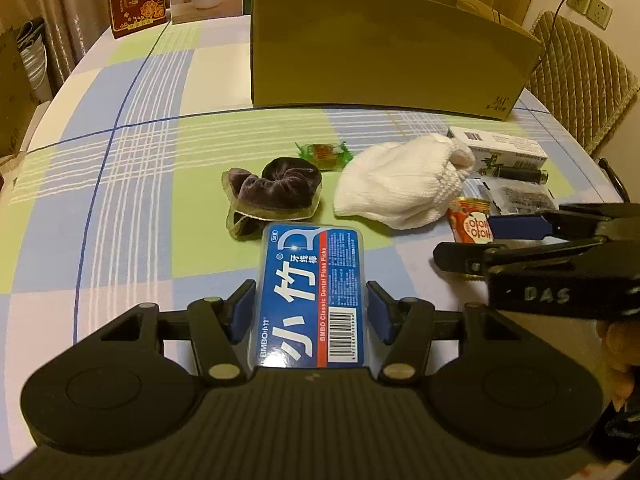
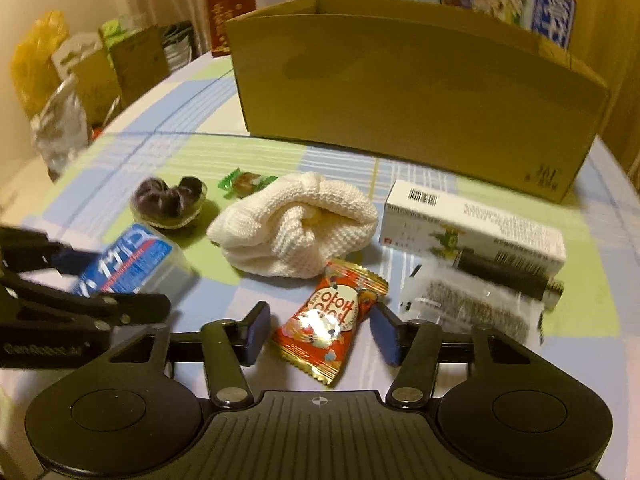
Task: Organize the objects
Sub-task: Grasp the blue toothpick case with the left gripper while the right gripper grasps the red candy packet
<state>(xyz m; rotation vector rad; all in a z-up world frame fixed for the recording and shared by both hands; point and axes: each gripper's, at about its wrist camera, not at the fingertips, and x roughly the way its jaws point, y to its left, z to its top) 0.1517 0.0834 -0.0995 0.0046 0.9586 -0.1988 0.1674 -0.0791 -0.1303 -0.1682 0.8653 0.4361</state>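
Floss box point(image 1: 312, 296) clamped in left jaws; right jaws wide around blurred candy point(image 2: 330, 320).

the light was warm, yellowish and rather dim indoors. a white glare spot sat on the floss box point(image 1: 312, 296) label, and another on the red candy wrapper point(image 2: 330, 320). soft shadows fell beneath the white cloth point(image 2: 296, 228). the right wrist view was smeared by motion blur; both views bowed strongly, with dark vignetted corners.
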